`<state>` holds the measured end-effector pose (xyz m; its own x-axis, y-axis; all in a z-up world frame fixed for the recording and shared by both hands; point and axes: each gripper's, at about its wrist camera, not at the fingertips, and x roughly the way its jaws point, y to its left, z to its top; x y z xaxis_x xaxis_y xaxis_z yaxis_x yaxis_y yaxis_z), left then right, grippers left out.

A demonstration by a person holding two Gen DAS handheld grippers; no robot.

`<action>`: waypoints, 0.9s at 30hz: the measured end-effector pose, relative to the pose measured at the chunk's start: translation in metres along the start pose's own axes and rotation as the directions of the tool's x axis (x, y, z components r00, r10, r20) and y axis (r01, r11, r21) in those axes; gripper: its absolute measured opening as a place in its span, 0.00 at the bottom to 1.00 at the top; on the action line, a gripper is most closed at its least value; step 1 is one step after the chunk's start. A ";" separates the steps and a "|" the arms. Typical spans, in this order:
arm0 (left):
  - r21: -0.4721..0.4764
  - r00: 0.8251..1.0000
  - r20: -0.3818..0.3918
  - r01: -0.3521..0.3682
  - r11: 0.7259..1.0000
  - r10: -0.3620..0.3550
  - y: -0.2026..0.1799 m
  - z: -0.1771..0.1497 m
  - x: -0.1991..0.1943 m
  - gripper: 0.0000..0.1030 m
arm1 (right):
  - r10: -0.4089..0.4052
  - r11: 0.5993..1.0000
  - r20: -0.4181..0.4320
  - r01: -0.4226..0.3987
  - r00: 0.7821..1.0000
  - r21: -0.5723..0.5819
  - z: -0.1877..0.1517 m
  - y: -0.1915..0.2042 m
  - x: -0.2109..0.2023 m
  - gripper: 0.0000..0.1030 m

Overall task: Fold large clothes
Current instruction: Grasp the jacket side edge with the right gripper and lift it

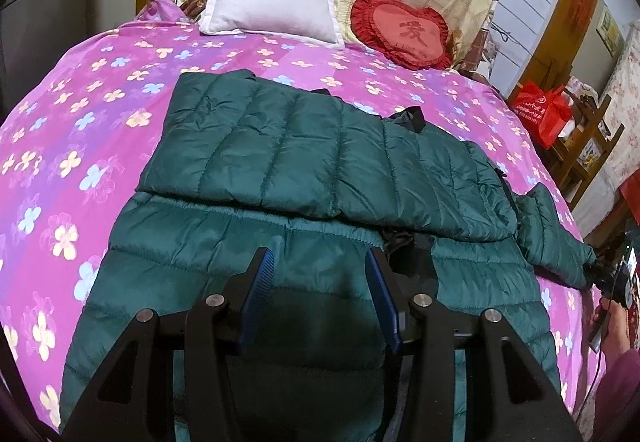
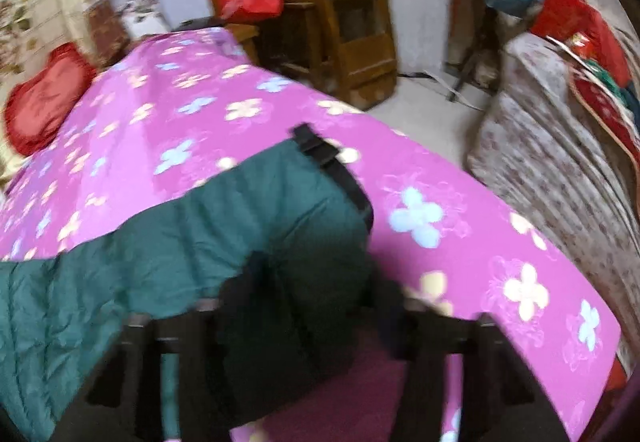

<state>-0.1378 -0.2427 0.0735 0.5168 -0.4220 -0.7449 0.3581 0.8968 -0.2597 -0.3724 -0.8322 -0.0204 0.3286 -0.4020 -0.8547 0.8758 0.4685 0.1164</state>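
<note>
We judge the fold barely begun: the green jacket (image 1: 304,161) lies on the bed (image 1: 100,129) below the white pillow (image 1: 272,1), one sleeve (image 1: 280,145) crossed over, left gripper (image 1: 322,274) spread empty above it, right gripper (image 2: 296,306) pinching the other sleeve (image 2: 288,226).

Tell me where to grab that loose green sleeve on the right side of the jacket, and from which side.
Take the sleeve at its cuff end, coming in from the bed's right edge. It lies flat and sticks out past the jacket's body, so the cuff is free to pinch and carry inward over the folded part.
</note>
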 end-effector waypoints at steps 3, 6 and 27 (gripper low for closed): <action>-0.007 1.000 0.002 0.004 1.000 -0.004 0.002 0.001 -0.003 0.36 | 0.063 0.998 0.026 -0.063 0.998 -0.010 0.001 0.008 -0.017 0.22; -0.006 1.000 0.017 0.003 1.000 -0.003 0.002 0.003 -0.008 0.36 | 0.181 0.983 0.068 -0.181 0.981 0.001 0.003 0.016 -0.044 0.21; -0.078 0.999 0.042 -0.008 0.997 0.011 0.034 0.010 -0.032 0.36 | 0.573 0.789 -0.036 -0.563 0.819 -0.246 -0.027 0.199 -0.146 0.21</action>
<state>-0.1344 -0.1996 0.0943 0.5532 -0.4174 -0.7209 0.2926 0.9076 -0.3010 -0.2561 -0.6588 0.1141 0.7583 -0.0325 -0.6510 0.4189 0.7895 0.4485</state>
